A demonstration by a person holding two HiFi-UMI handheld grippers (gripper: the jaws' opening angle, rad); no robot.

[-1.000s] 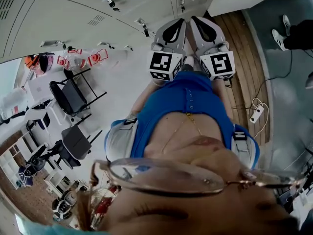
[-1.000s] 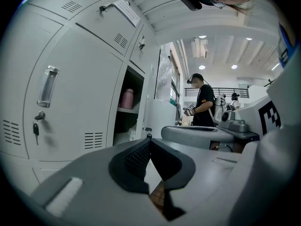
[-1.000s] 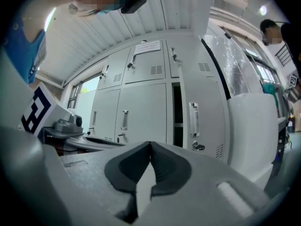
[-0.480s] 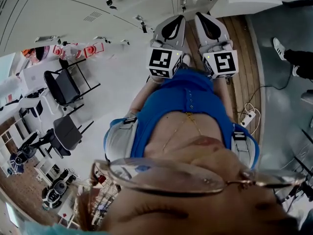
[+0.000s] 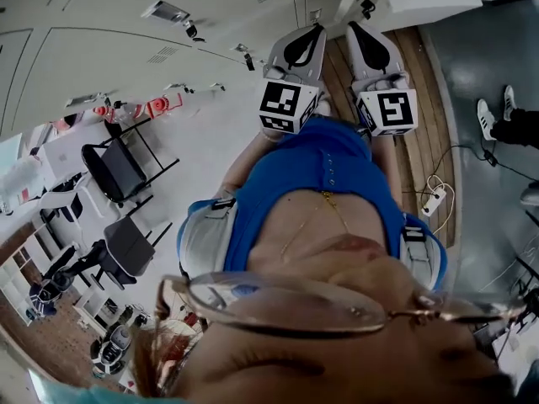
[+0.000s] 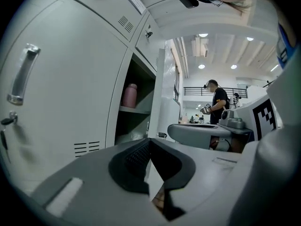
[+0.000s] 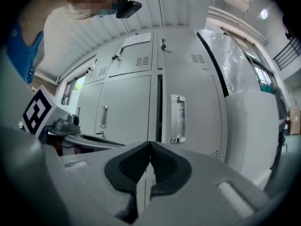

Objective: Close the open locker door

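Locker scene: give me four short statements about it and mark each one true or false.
1. A pink bottle stands on a shelf in the open locker. True.
2. The right gripper has its jaws wide apart. False: they are together, with nothing between them.
3. The left gripper clamps the door handle. False: its jaws are shut on nothing, well apart from the handle.
4. The two grippers are side by side. True.
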